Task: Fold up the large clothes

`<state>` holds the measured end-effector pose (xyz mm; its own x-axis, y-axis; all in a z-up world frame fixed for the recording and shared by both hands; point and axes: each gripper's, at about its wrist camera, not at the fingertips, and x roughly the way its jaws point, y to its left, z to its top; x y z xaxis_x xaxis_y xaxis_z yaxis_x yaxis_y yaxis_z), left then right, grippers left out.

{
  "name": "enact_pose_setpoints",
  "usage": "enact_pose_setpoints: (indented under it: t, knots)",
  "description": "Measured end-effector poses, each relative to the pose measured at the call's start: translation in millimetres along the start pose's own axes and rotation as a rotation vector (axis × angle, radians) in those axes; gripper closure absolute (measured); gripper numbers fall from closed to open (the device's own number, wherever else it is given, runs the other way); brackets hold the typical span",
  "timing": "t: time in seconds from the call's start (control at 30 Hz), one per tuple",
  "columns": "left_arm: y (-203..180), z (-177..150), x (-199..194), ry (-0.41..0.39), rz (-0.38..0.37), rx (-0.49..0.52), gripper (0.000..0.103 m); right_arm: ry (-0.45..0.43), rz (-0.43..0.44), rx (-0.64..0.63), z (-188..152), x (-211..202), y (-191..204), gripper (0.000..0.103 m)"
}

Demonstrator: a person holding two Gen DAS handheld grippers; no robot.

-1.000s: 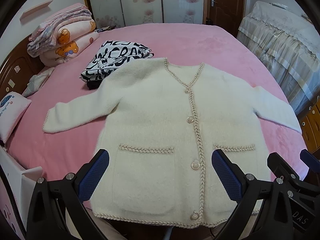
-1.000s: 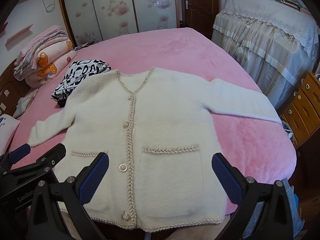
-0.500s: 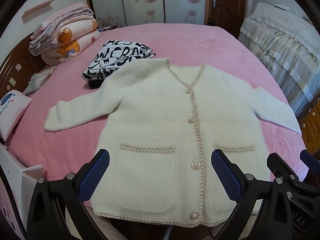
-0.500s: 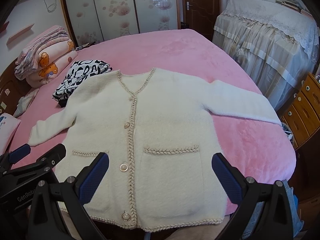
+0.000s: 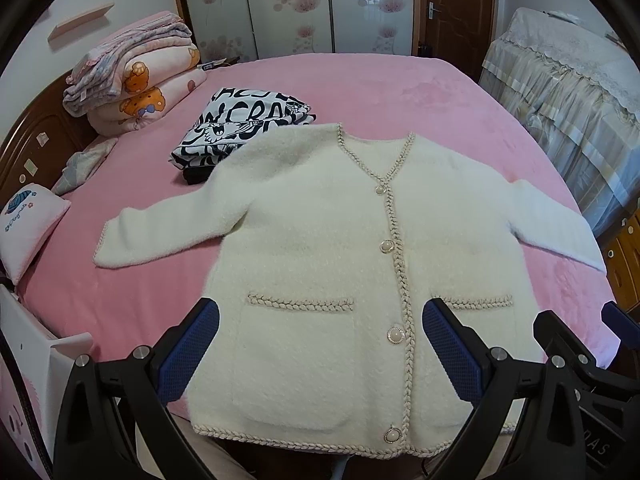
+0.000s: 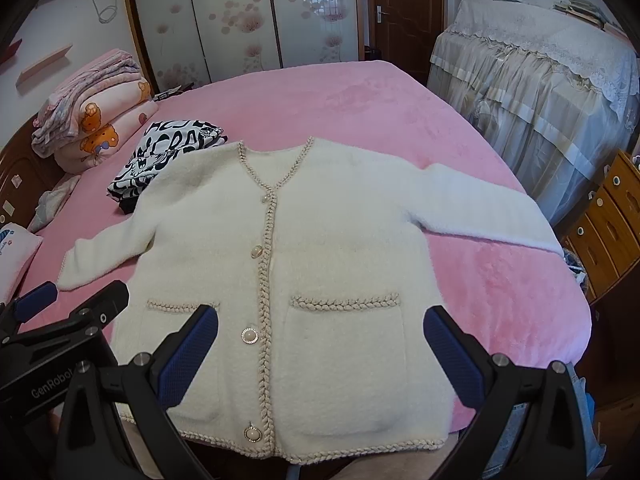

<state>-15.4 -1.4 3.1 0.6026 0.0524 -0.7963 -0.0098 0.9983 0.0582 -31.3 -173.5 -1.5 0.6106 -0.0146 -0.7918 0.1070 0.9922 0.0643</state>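
A cream fluffy cardigan (image 5: 320, 248) (image 6: 320, 248) with braided trim, pearl buttons and two pockets lies flat and buttoned on the pink bed (image 5: 380, 92) (image 6: 340, 96), both sleeves spread sideways, hem at the near edge. My left gripper (image 5: 320, 340) hovers open above the lower left pocket, nothing between its blue pads. My right gripper (image 6: 320, 340) hovers open above the lower right pocket, also holding nothing. The right gripper's body shows at the left wrist view's lower right; the left gripper's body shows at the right wrist view's lower left.
A folded black-and-white printed garment (image 5: 240, 128) (image 6: 168, 152) lies beside the cardigan's left shoulder. Stacked quilts (image 5: 136, 76) sit at the headboard, a small pillow (image 5: 28, 220) at far left. Lace-covered furniture (image 6: 540, 92) and wooden drawers (image 6: 608, 220) stand to the right.
Both grippers have shifted only slightly; the view has drifted a little. The cardigan lies as before.
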Motion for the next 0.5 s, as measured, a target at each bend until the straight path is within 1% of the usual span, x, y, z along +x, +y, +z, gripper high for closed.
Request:
enact_pose_setpoints:
  t: [0.33, 0.5]
  knots:
    - [-1.0, 2.0, 1.9, 0.001, -0.001, 0.008, 0.003, -0.007, -0.001, 0.004, -0.8, -0.7, -1.9, 0.000]
    - [-1.3, 3.2, 3.5, 0.003, -0.022, 0.008, 0.003, -0.006, 0.002, 0.008, 0.0, -1.1, -2.9, 0.000]
